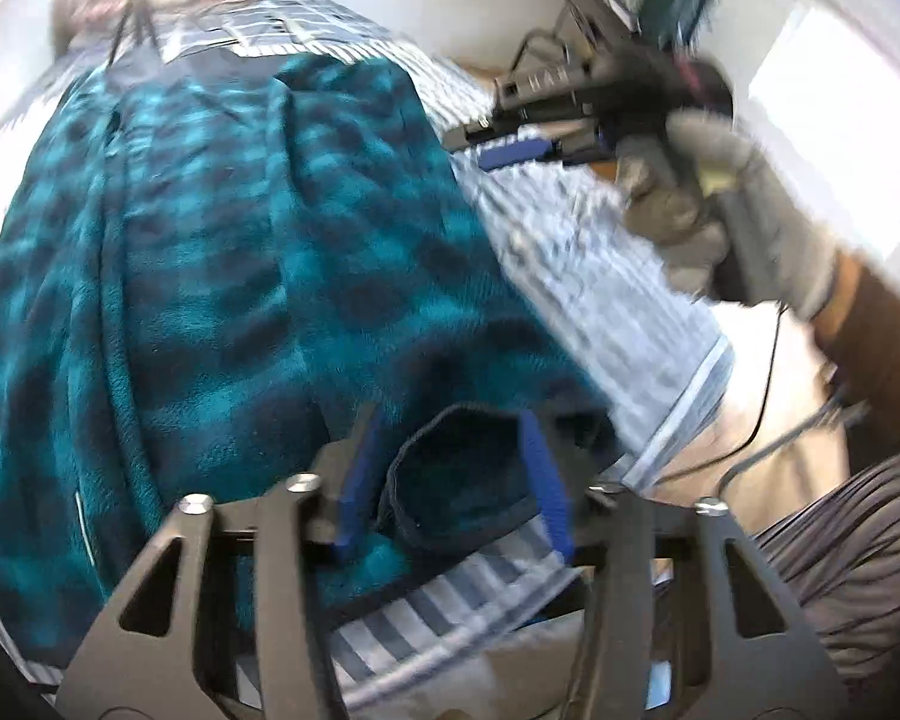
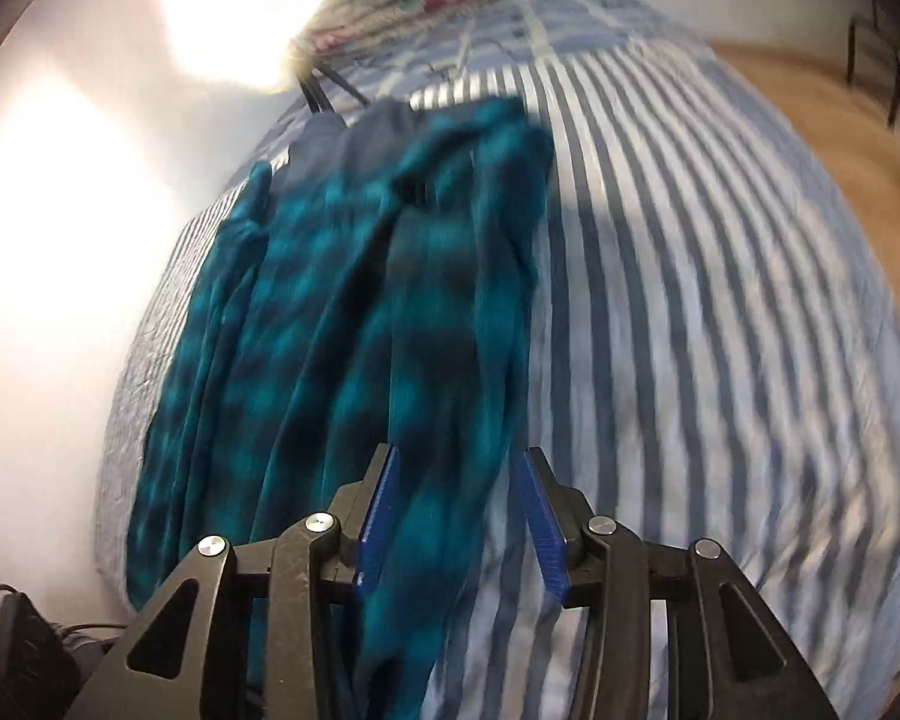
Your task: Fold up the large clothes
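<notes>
- The striped bed [image 2: 720,312] is seen spread wide.
- The teal checked garment [image 1: 222,252] is laid lengthwise on it, toward one side edge.
- The left tool [image 1: 450,480] is held spread, a cuff lying loose between its pads.
- The right tool [image 2: 459,516] is spread above the garment's edge.

Bright daylight, blown-out glare, heavy motion blur in both fisheye views.

Right wrist view: white glare burns out at ten to eleven o'clock; the striped bedsheet [image 2: 720,300] smears toward three o'clock. Left wrist view: glare at twelve, the gloved hand [image 1: 726,204] blurred at two; edges bow and darken at the corners.
</notes>
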Demonstrator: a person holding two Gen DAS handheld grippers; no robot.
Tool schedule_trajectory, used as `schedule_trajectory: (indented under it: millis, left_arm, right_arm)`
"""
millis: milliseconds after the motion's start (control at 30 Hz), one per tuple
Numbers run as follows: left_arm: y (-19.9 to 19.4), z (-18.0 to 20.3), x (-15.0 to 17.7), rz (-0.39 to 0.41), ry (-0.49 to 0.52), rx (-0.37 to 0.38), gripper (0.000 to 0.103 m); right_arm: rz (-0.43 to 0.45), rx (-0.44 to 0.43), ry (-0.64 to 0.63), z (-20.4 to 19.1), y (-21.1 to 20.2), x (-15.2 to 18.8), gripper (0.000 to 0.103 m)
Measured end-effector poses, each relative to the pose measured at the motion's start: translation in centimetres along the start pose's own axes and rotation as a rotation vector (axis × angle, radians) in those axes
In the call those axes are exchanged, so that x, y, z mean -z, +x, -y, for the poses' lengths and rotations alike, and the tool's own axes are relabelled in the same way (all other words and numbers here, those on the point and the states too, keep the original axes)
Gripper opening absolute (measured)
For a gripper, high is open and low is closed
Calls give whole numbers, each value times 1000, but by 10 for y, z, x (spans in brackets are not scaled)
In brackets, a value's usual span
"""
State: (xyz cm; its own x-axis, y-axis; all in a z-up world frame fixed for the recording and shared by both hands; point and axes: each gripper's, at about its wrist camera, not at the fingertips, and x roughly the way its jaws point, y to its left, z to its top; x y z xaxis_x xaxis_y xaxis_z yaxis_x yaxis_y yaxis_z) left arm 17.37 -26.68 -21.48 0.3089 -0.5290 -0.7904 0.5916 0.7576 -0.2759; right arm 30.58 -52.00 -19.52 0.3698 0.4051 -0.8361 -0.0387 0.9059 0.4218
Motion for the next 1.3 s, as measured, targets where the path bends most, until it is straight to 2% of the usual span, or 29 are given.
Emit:
schedule_trajectory:
  millis: [67, 133, 167, 200, 233, 267, 333, 433, 533, 600, 633, 700, 733, 767, 800, 867, 933, 1000, 1100, 1233, 1300]
  left_arm:
    - [5, 3, 6, -11, 21, -17, 37]
    - [13, 0, 8, -26, 18, -30, 14]
    - [16, -4, 9, -35, -1, -38, 0]
    - [16, -9, 9, -31, -31, -35, 0]
    - [17, -12, 8, -25, -58, -29, 0]
    - [9, -17, 10, -7, -99, -16, 0]
    - [-11, -24, 15, 39, -145, -15, 0]
    - [-34, -40, 31, 79, -245, -4, 0]
    - [-29, -52, 46, 42, -269, -23, 0]
    - [-27, -56, 52, 24, -287, -12, 0]
    - [-29, -57, 54, 28, -295, -1, 0]
    - [-37, -61, 53, 41, -317, 25, 0]
    - [-38, -62, 50, 45, -324, 40, 3]
    - [-40, -63, 48, 48, -330, 58, 13]
    - [-39, -62, 44, 51, -336, 66, 18]
    - [-37, -59, 36, 57, -341, 84, 19]
    - [-31, -51, 26, 55, -326, 89, 19]
    - [-26, -38, 20, 50, -267, 73, 19]
    - [-16, -21, 16, 35, -185, 63, 21]
    - [3, -3, 13, 5, -66, -7, 21]
    - [6, 0, 13, 8, -26, -62, 21]
  right_arm:
    - [-16, -16, 5, -1, 7, 8, 44]
    - [-31, -31, -5, -5, 13, 15, 42]
    - [-39, -31, -17, -9, 16, 18, 31]
    - [-45, -23, -27, -11, 19, 21, 25]
    - [-56, 10, -52, -16, 23, 23, 10]
    - [-62, 37, -72, -18, 24, 25, 2]
    - [-57, 57, -87, -20, 21, 24, 1]
    - [-34, 61, -73, -13, 9, 20, 0]
    - [-20, 108, -66, -7, 4, 20, 1]
    - [-31, 128, -53, -7, 0, 25, 11]
    - [-27, 127, -55, -9, -5, 29, 22]
    - [-17, 103, -72, -14, -19, 40, 28]
    - [-16, 68, -77, -20, -25, 47, 28]
    - [-24, 11, -85, -25, -34, 59, 28]
    - [-31, -14, -94, -29, -36, 65, 28]
    - [-69, -57, -145, -40, -45, 90, 28]
    - [-122, -84, -187, -48, -45, 111, 30]
    - [-167, -95, -222, -55, -42, 129, 30]
    - [-217, -72, -256, -62, -34, 145, 34]
    - [-248, -70, -297, -75, -25, 153, 22]
    - [-234, -107, -320, -84, -29, 154, 21]
